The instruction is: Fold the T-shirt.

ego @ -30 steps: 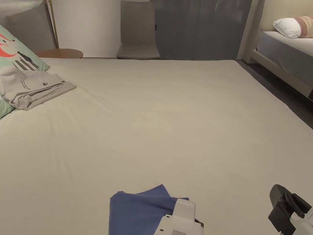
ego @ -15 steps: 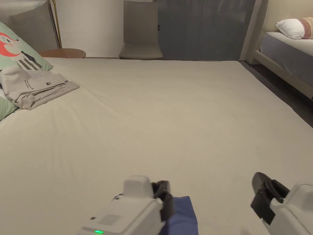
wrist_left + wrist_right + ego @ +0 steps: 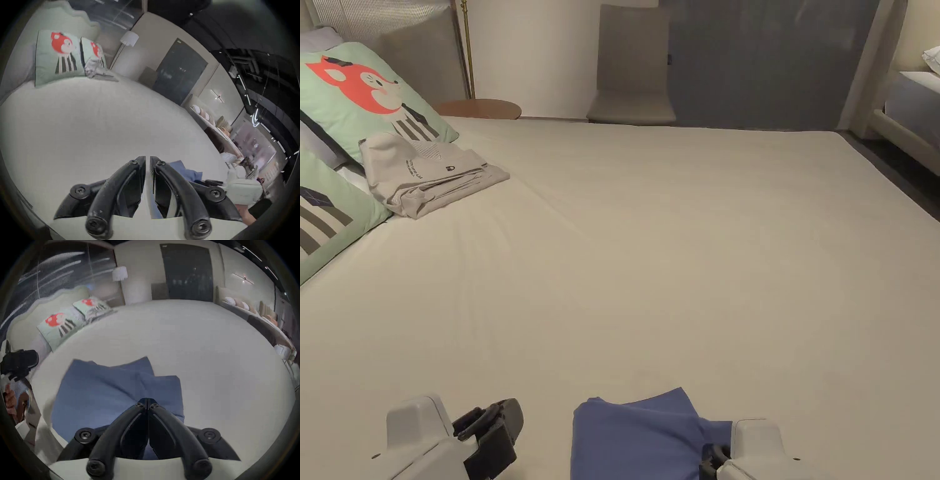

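The blue T-shirt (image 3: 640, 434) lies folded on the bed (image 3: 675, 250) at the bottom centre of the head view, its near part cut off by the frame edge. The right gripper (image 3: 147, 400) sits over the shirt's right part; in the right gripper view its fingers are pressed together with blue cloth all around the tips, but whether any fabric is pinched between them cannot be told. The left gripper (image 3: 147, 158) is at the lower left of the head view, apart from the shirt and over bare sheet; its fingers stand nearly together with a narrow gap and nothing between them. At the upper left of the head view a folded grey garment (image 3: 428, 175) rests against the fox pillows (image 3: 375, 94).
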### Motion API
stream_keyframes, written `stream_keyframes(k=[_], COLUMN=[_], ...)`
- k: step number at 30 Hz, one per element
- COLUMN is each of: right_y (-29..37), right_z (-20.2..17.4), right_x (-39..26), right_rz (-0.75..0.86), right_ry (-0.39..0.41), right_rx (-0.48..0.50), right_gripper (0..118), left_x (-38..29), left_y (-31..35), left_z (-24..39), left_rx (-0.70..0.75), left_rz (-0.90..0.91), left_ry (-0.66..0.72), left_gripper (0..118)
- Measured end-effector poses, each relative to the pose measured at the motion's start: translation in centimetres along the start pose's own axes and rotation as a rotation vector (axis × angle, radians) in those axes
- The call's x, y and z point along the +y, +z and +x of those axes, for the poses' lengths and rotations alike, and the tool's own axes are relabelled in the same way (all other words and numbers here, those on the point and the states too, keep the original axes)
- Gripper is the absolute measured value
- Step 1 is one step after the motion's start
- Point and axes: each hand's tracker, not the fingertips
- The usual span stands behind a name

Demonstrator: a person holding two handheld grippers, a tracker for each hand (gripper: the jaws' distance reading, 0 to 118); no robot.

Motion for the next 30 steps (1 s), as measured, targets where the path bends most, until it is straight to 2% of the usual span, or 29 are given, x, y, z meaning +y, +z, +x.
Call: stream_keyframes(k=[1, 3, 5, 6, 7, 8, 9, 13, 17, 18, 20, 21, 23, 30], right_y=[0.1, 0.1, 0.0, -0.1, -0.3, -0.4, -0.5, -0.6, -0.4, -0.3, -0.1, 0.1, 0.6, 2.9], right_z=[0.0, 0.1, 0.4, 0.5, 0.7, 0.9, 1.1, 1.8, 2.2, 2.2, 2.1, 2.2, 2.1, 2.2], right_x=[0.2, 1.1, 2.0, 2.4, 2.6, 2.7, 2.8, 2.6, 2.3, 2.3, 2.4, 2.5, 2.8, 4.6], right_rz=[0.018, -0.021, -0.081, -0.085, -0.105, -0.109, -0.114, -0.122, -0.114, -0.112, -0.109, -0.106, -0.104, -0.042], right_ry=[0.0, 0.013, 0.02, 0.018, 0.017, 0.013, 0.011, -0.03, -0.065, -0.065, -0.066, -0.076, -0.091, -0.113], right_rx=[0.006, 0.004, 0.021, 0.027, 0.037, 0.043, 0.051, 0.083, 0.103, 0.104, 0.105, 0.112, 0.114, 0.108], right_gripper=[1, 1, 1, 1, 1, 1, 1, 1, 1, 1, 1, 1, 1, 1], left_x=[-0.1, 0.0, 0.4, 0.4, 0.1, 0.0, -0.2, -1.2, -1.6, -1.4, -1.0, -1.2, -1.3, 1.2], left_y=[-0.2, -1.4, -3.5, -4.8, -6.1, -7.2, -7.9, -11.2, -12.0, -12.1, -12.2, -12.6, -12.5, -9.9], left_z=[-0.4, -1.4, -3.0, -3.7, -4.1, -4.4, -4.4, -3.8, -2.9, -3.0, -3.4, -3.6, -4.1, -6.0], left_rx=[-0.018, -0.097, -0.235, -0.293, -0.343, -0.374, -0.378, -0.384, -0.374, -0.375, -0.334, -0.285, -0.332, -0.361], left_rz=[-0.022, -0.108, -0.287, -0.373, -0.453, -0.499, -0.493, -0.593, -0.576, -0.576, -0.568, -0.591, -0.592, -0.585], left_ry=[0.013, 0.05, 0.14, 0.183, 0.218, 0.237, 0.254, 0.297, 0.262, 0.264, 0.277, 0.284, 0.308, 0.327], left_gripper=[7, 21, 35, 70, 92, 109, 110, 110, 100, 85, 37, 37, 36, 29])
